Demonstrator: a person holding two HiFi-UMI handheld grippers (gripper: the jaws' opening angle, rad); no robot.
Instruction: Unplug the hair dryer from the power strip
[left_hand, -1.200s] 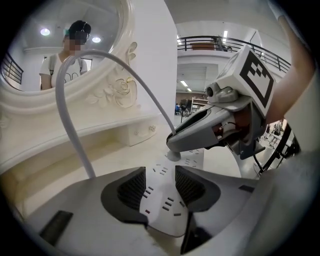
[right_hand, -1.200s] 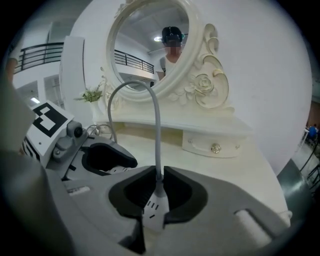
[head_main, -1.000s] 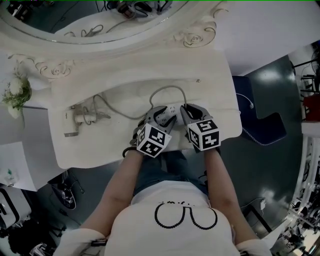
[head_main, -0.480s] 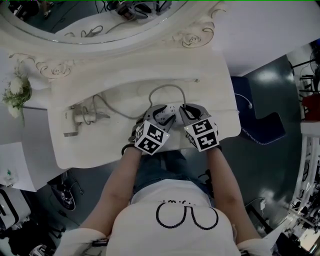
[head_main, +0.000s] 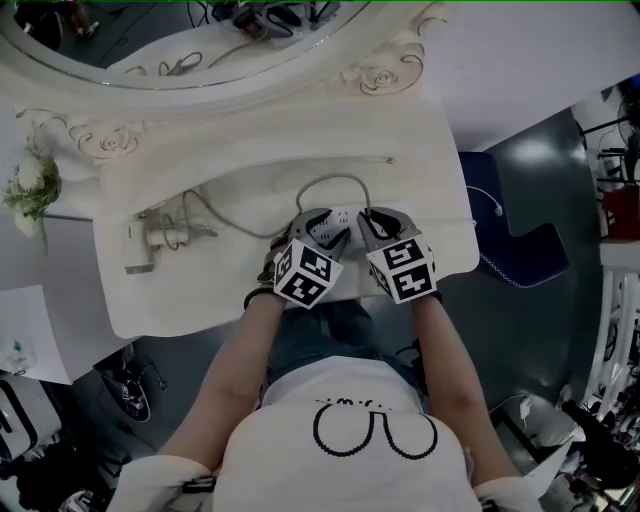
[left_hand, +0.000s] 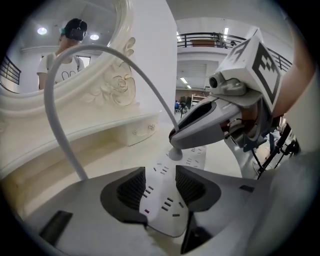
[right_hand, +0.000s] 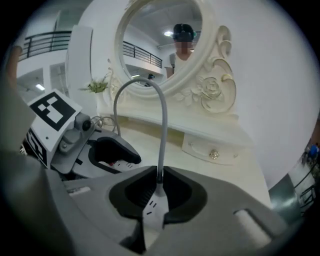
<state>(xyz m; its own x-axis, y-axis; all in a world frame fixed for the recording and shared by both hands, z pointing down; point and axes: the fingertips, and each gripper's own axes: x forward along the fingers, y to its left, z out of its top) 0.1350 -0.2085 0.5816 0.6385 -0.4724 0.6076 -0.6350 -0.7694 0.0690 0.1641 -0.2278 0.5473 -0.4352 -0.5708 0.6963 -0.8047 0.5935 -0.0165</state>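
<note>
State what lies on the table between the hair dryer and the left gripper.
Only the cord, running from the hair dryer towards the left gripper; the rest is bare table. The head view shows it.

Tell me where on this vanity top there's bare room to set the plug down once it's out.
Two bare patches: the right end of the tabletop, between the right claw and the table's edge, and the near left corner, in front of the hair dryer. The middle is crowded: the left claw, the power strip and the looping cord.
</note>
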